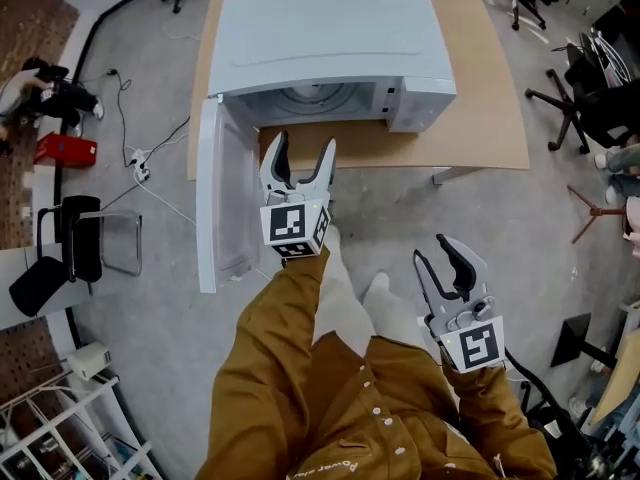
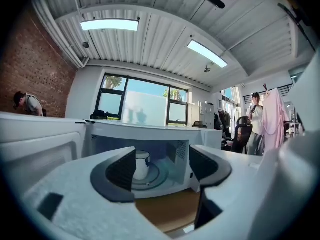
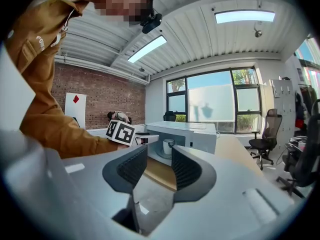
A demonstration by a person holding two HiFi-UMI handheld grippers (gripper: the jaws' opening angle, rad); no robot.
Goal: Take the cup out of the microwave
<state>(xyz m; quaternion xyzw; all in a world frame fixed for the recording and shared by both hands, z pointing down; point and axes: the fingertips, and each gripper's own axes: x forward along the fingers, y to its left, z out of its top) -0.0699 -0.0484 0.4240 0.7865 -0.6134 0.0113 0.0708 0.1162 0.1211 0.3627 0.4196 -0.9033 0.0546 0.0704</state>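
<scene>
The white cup (image 2: 142, 163) stood upright on the turntable (image 2: 156, 178) inside the white microwave (image 1: 330, 48), toward 9 o'clock of centre. The door (image 1: 213, 198) hung open at 9 o'clock.

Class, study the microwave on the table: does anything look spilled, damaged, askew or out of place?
Nothing stands out. The microwave has its door swung open, and the cup stands upright on the turntable inside, with no spill visible.

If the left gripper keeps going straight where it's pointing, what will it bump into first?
The left gripper, fingers apart, points into the open microwave. The way in looks free; the white cup on the turntable, slightly left of its line, is probably what it meets first, though depth is unclear.
</scene>
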